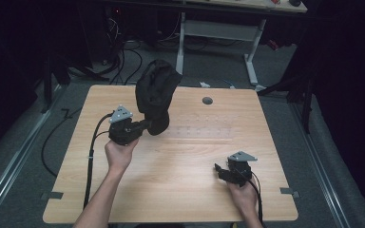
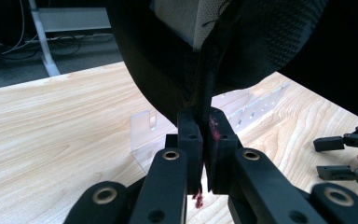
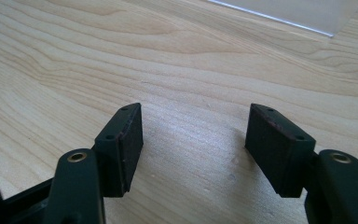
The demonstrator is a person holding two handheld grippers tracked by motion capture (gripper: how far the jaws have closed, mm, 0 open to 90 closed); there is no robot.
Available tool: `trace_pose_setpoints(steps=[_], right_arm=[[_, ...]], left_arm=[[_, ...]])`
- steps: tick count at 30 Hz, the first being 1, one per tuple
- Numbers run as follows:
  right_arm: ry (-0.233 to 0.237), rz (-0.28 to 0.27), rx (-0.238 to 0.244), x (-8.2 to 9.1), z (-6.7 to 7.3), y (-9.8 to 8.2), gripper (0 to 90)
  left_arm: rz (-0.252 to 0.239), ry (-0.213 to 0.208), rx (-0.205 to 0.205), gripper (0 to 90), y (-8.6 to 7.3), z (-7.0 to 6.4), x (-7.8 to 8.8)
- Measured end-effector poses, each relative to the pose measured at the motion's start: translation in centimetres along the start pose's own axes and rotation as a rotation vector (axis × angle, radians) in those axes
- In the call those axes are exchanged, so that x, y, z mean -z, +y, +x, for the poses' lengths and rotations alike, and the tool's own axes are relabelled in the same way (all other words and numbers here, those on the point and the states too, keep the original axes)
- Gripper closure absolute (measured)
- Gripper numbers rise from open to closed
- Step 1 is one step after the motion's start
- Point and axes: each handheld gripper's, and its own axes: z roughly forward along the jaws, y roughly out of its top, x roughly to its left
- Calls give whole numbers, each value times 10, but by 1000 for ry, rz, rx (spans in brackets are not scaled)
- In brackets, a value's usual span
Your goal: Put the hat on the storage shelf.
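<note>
Table (image 1: 171, 190): light wood top with rounded corners, a grey round plug (image 1: 207, 100) near its far edge.

Cap (image 1: 156, 95): black fabric with a pale mesh lining, held up off the table over its far-left part and hanging above a clear plastic stand (image 2: 145, 135).

Left gripper (image 1: 148, 124): over the table's left half, jaws pressed together on a fold of the cap's lower edge, the cloth pinched between the pads (image 2: 190, 135).

Right gripper (image 1: 217, 170): low over the table's near-right part, well apart from the cap; jaws spread wide with nothing between them, bare wood showing in the gap.
</note>
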Motion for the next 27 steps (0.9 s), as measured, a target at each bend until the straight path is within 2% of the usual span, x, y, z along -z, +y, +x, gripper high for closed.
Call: trace_pose_setpoints(steps=[18,27], right_arm=[[0,0,0,0,0,0,369],[0,-1,0,0,0,0,369]], left_arm=[[36,26,-17,865,-4,-4,-16],[66,20,2,864,-16,-3,-24]])
